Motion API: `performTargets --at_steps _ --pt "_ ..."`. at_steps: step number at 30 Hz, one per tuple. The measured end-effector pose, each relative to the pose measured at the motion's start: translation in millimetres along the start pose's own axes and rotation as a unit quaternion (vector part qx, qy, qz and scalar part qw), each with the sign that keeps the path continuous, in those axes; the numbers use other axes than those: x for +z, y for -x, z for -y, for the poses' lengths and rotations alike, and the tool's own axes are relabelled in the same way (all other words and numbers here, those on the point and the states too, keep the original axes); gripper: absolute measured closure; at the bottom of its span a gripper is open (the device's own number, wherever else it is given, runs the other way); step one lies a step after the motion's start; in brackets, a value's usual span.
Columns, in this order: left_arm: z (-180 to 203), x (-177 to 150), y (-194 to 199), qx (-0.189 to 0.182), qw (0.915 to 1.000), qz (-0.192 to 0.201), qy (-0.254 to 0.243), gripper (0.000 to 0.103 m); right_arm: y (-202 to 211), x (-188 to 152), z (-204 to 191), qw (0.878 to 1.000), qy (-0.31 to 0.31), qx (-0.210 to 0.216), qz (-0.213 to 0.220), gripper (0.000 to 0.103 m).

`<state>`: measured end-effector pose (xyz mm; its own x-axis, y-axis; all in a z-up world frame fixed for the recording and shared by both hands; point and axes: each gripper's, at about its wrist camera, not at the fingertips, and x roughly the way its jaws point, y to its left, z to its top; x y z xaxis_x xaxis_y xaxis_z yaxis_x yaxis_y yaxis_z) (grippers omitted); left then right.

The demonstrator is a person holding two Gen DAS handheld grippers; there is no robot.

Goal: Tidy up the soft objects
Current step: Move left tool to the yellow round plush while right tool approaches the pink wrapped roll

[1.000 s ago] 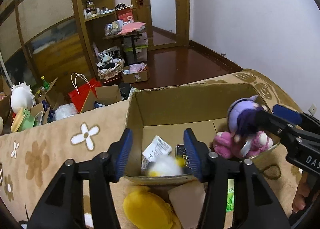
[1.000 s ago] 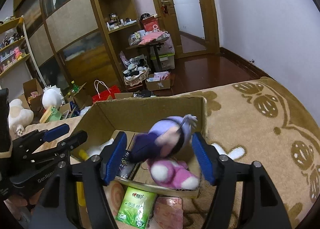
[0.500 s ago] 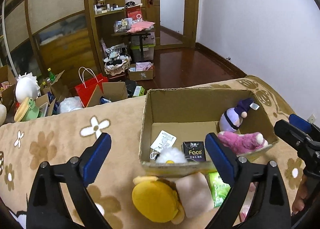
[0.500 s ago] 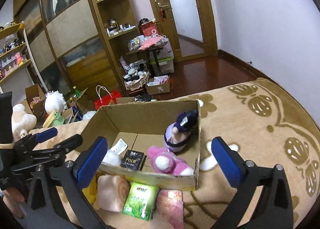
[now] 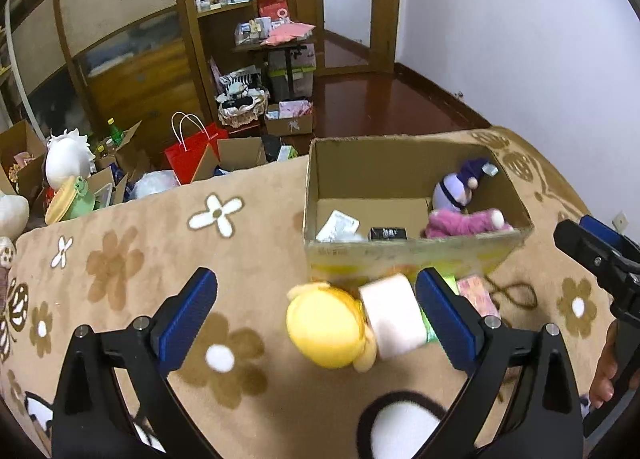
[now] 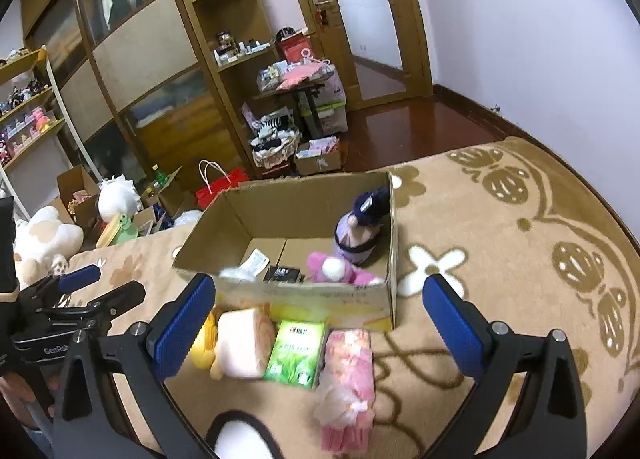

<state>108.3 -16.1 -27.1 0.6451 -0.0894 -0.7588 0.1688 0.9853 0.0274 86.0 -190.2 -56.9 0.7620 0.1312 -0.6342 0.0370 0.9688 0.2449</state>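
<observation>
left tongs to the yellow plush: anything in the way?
Nothing visible. Left tongs are open and the yellow plush lies between the fingers, on the blanket. The pale roll touches its right side and may get caught.

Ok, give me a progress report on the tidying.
Done: purple doll and pink plush sit in the cardboard box. In hand: nothing; left tool and right tool are open. Left: yellow plush, pink roll, green pack, pink bundle.

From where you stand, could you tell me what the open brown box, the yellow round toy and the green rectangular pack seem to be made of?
Open brown box: corrugated cardboard, matte, with raw cut edges. Yellow round toy: plush fabric, fuzzy and rounded, probably stuffed. Green rectangular pack: glossy printed plastic wrap, likely soft tissues, though the contents are hidden.
</observation>
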Motion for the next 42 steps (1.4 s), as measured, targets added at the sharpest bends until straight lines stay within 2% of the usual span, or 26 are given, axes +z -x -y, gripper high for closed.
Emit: performTargets --at_steps 7,14,22,33,42 --pt "-3 -16 10 0.005 0.9999 -0.009 0.001 0.004 6 -15 -5 1.0 0.005 -0.013 -0.016 0.0" --pt "-3 -16 0 0.008 0.9999 0.002 0.006 0.004 -10 -28 -3 0.999 -0.001 -0.017 -0.042 0.0" --pt "-3 -21 -35 -0.005 0.9991 -0.039 0.018 0.004 -34 -40 8 0.997 -0.015 -0.027 -0.068 0.0" --pt "-3 -29 -75 0.005 0.9962 -0.085 0.018 0.004 -67 -51 22 0.994 -0.026 -0.044 -0.095 0.0" --pt "3 -34 -94 0.003 0.9953 -0.097 0.007 0.004 -87 -60 29 0.99 -0.045 -0.056 -0.122 0.0"
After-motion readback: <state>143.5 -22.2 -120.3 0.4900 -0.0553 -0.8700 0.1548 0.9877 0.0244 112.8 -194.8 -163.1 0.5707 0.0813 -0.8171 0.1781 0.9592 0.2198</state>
